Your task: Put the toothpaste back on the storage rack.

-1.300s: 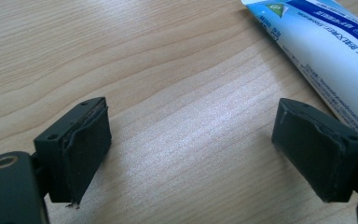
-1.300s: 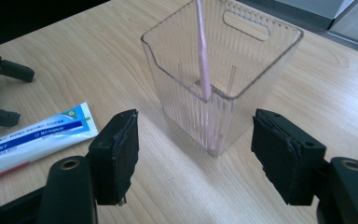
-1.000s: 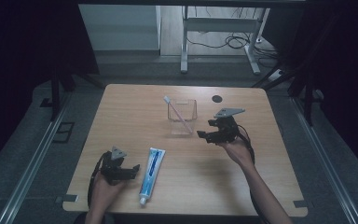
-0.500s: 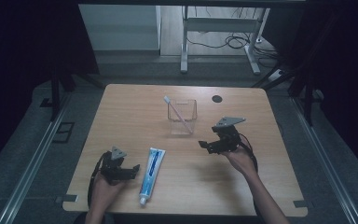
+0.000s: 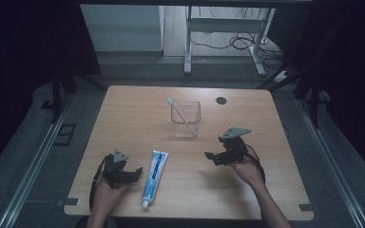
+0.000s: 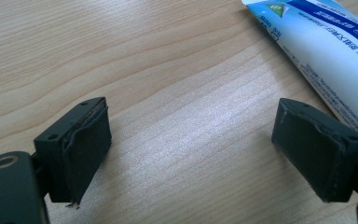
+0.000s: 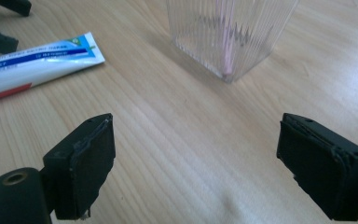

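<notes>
Right tongs (image 5: pixel 215 158) lowered, opened empty.

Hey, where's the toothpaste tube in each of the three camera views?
High view: toothpaste tube lies lower centre on the table, just right of the left gripper.
Left gripper view: top right corner, beyond the right-hand jaw.
Right gripper view: left edge, upper half.
Shared landmark: the tube's blue-and-white flat end.
</notes>
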A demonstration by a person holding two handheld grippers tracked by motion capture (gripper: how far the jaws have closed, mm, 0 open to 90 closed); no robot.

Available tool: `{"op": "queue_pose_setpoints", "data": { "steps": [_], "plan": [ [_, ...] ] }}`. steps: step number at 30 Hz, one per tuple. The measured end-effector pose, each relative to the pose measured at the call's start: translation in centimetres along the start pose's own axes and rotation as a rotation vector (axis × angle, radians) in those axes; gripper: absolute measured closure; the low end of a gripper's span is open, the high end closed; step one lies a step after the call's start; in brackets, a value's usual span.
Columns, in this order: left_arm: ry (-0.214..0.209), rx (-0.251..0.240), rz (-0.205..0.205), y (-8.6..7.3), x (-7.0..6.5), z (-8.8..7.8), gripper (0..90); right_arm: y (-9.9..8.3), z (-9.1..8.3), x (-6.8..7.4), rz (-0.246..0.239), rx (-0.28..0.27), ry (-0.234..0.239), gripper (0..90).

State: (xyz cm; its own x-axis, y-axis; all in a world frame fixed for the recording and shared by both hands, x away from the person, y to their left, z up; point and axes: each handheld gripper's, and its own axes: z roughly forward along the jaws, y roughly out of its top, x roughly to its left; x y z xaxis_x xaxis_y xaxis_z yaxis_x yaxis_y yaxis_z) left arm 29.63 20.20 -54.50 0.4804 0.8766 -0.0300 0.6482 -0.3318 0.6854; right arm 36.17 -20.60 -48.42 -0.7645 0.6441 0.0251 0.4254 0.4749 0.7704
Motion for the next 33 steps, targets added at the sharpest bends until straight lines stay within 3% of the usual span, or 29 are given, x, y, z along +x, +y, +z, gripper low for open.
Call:
{"op": "queue_pose_setpoints", "data": {
  "steps": [17,33],
  "plan": [
    [0.0,0.0,-0.002,0.0,0.0,0.0,11.8,-4.3,-0.9,0.3,0.028,0.018,-0.017,11.6],
    [-0.002,-0.005,-0.001,-0.1,0.2,-0.1,13.9,-6.8,-0.7,0.9,0.029,0.064,-0.037,11.8]
  ]
}}
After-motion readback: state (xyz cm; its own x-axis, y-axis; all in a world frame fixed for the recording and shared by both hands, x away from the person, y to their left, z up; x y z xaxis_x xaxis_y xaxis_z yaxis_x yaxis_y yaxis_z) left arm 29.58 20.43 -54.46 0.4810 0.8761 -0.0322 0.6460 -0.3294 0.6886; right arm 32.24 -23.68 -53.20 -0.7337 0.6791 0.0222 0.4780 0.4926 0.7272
